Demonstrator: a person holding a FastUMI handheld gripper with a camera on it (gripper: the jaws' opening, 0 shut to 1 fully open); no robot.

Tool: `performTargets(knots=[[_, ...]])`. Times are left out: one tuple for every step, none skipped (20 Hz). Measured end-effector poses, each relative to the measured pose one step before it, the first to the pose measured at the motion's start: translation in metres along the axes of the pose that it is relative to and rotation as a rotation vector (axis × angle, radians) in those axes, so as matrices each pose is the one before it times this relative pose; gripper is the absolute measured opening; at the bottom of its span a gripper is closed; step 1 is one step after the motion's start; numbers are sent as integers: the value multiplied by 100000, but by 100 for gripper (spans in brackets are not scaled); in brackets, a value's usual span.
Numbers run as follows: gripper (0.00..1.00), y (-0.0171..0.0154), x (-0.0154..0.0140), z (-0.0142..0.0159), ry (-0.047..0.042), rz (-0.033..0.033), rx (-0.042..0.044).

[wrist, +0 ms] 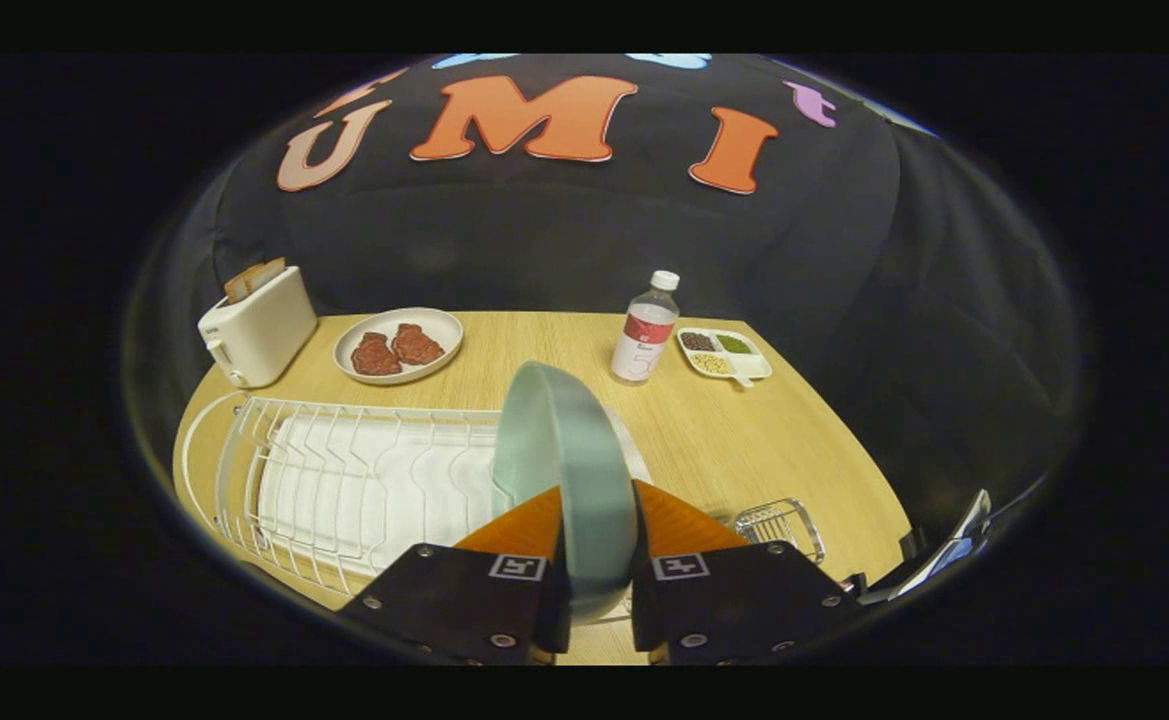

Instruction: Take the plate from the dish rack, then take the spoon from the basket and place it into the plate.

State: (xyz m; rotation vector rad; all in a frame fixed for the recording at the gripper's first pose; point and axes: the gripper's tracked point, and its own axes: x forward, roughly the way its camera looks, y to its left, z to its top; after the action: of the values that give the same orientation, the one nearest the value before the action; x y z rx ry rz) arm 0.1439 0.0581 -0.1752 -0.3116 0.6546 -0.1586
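Gripper (599,560) fingers clamped on the plate (564,450), one finger on each face, holding it on edge, upright, rim pointing away. Plate is pale green-grey, smooth, glossy, round with a raised rim; lower edge sits between the fingers. It hangs above the right end of the white wire dish rack (344,480), which sits on a white mat on the wooden worktop (744,430). Small wire basket (782,525) just right of the fingers; contents can't be made out. Beyond: white toaster (256,328) with bread, a white dish with two brown meat pieces (399,345), bottle (646,328), divided tray (724,352) of small foods.
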Motion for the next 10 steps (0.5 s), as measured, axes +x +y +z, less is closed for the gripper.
performTargets(knots=[[23, 63, -30, 306, -805, -722, 437], [23, -33, -56, 106, -57, -405, 204], [23, -35, -121, 237, -217, -169, 384], [23, 17, -102, 178, -583, -228, 598], [22, -64, -164, 378, -626, -344, 209], [22, -154, -89, 321, -1018, -930, -147], [22, -234, -142, 216, -217, -1340, -964], [22, -171, -141, 86, -176, -984, -931], [22, -120, -145, 59, 139, -411, -185], [22, -97, -152, -13, -71, -365, 248]])
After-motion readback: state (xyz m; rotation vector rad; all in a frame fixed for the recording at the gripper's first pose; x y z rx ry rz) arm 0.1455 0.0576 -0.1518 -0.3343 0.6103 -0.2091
